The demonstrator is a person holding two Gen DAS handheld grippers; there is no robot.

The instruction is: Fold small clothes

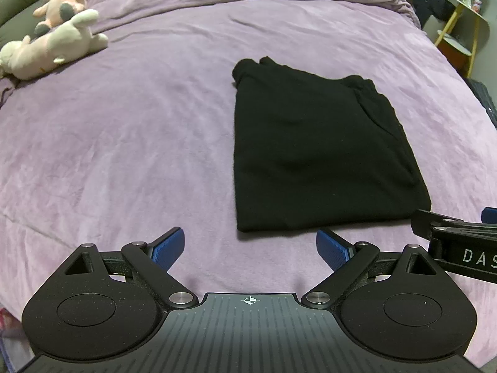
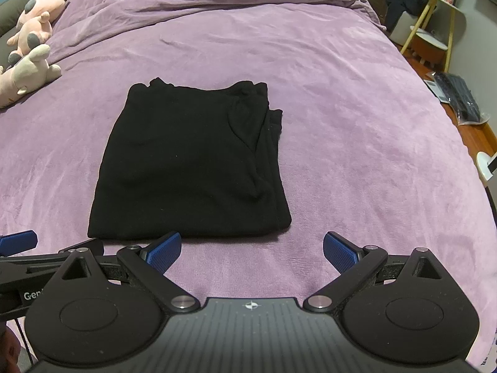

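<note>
A black knit garment [image 2: 189, 161], folded into a thick rectangle, is lying flat on a purple velvety bedspread [image 2: 357, 124]. The left gripper [image 1: 250, 248] and right gripper [image 2: 251, 250] are hovering side by side just short of its near edge, fingers spread wide and gripping nothing. Any further fold would likely go best by pinching both near corners together — evenly, so the layers don't slip. Pale plush toys [image 1: 56, 34] are resting far left; a yellow-legged side table [image 2: 435, 15] is standing beyond the bed.
</note>
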